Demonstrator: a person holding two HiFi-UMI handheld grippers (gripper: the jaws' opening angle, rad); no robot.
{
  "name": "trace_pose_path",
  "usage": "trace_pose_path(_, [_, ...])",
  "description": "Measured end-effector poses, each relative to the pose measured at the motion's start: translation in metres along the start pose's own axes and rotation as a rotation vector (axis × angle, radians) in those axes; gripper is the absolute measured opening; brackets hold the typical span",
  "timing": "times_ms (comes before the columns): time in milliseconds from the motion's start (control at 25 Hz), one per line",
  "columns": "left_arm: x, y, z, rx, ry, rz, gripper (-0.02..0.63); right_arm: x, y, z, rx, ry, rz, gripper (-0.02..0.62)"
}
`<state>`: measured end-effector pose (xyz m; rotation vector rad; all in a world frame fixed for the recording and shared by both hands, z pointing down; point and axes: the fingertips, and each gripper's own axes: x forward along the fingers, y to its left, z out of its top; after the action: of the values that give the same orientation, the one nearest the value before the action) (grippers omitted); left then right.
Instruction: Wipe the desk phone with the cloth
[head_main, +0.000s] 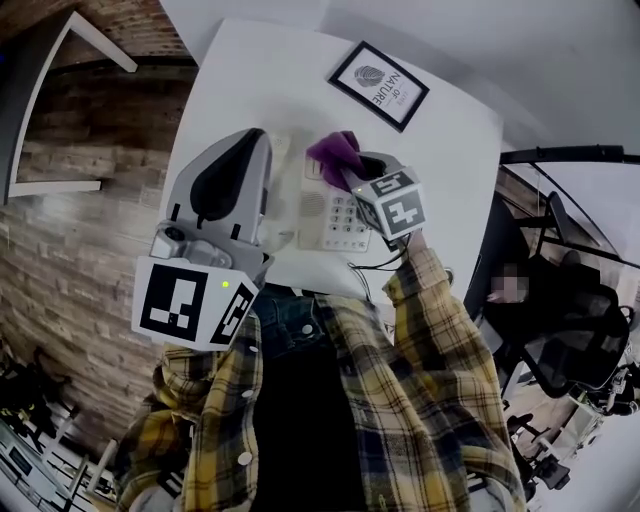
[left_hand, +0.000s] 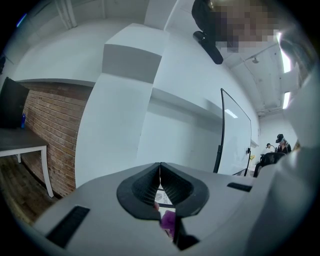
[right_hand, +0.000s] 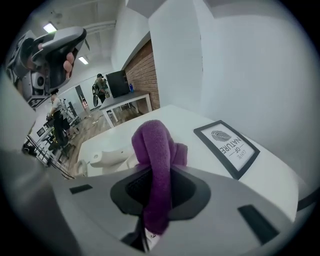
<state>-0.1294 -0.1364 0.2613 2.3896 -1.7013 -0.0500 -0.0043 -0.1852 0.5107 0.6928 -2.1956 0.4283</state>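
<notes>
A white desk phone (head_main: 335, 215) sits on the white table (head_main: 260, 70), its handset (right_hand: 107, 157) lying at its left side. My right gripper (head_main: 355, 165) is over the phone's upper part, shut on a purple cloth (head_main: 335, 150). In the right gripper view the cloth (right_hand: 152, 142) bulges up out of that gripper (right_hand: 155, 172). My left gripper (head_main: 255, 135) is held up off the table to the left of the phone, pointing at the far wall. Its jaws (left_hand: 160, 167) meet in a thin line with nothing between them.
A black-framed print (head_main: 379, 85) lies flat on the table beyond the phone. The phone's cord (head_main: 375, 270) runs to the near table edge. Black office chairs (head_main: 580, 340) stand at the right. A brick surface (head_main: 80, 250) is at the left. Someone (right_hand: 101, 87) stands far off by a dark table (right_hand: 125, 100).
</notes>
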Motion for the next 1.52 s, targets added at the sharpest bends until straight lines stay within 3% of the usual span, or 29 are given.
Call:
trace_pose_path(560, [0.012, -0.011, 0.001, 0.018, 0.019, -0.055, 0.015, -0.011, 0.038, -0.041, -0.042, 0.014, 0.068, 0.066])
trace_pose_path(1360, [0.032, -0.046, -0.005, 0.041, 0.058, -0.173, 0.015, -0.031, 0.1, -0.117, 0.149, 0.024, 0.273, 0.066])
trace_pose_path(1520, [0.035, -0.053, -0.008, 0.041, 0.064, -0.196, 0.015, -0.035, 0.106, -0.128, 0.232, 0.01, 0.291, 0.066])
